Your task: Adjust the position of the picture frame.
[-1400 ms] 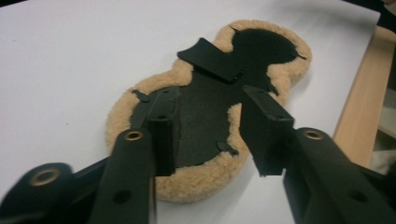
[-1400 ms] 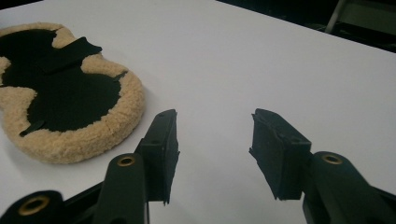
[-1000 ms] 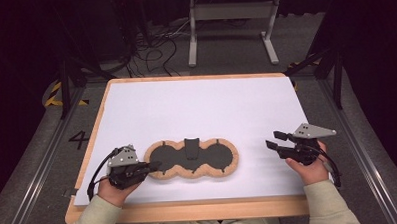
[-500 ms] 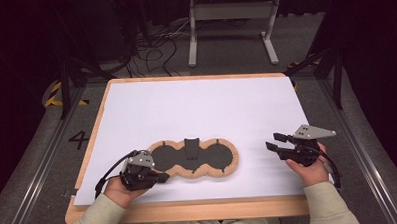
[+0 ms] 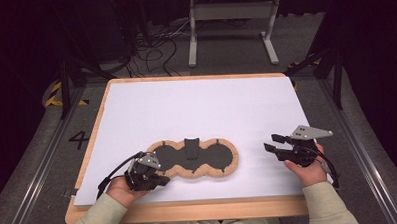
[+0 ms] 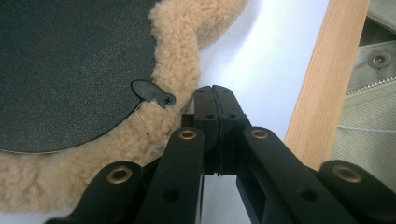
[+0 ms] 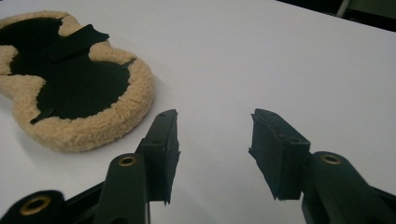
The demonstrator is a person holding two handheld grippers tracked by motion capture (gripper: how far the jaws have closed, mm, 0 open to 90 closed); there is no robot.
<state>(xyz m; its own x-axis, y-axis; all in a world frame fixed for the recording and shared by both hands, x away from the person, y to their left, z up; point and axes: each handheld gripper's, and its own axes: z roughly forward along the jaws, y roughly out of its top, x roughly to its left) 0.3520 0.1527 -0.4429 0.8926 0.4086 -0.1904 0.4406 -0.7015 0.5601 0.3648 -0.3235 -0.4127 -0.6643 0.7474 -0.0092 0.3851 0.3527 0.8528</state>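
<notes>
Jaws shut, left gripper (image 5: 156,180) moved against fleece pad (image 5: 174,171).

The left gripper (image 5: 161,181) lies low with jaws pressed together; the right gripper (image 5: 273,143) holds its jaws apart.

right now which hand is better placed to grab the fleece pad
Left. The left tool, jaws shut, sits right at the fleece-edged pad; in its own view the tips meet the fleece rim. The right tool is open but apart from the pad, across bare white tabletop.
</notes>
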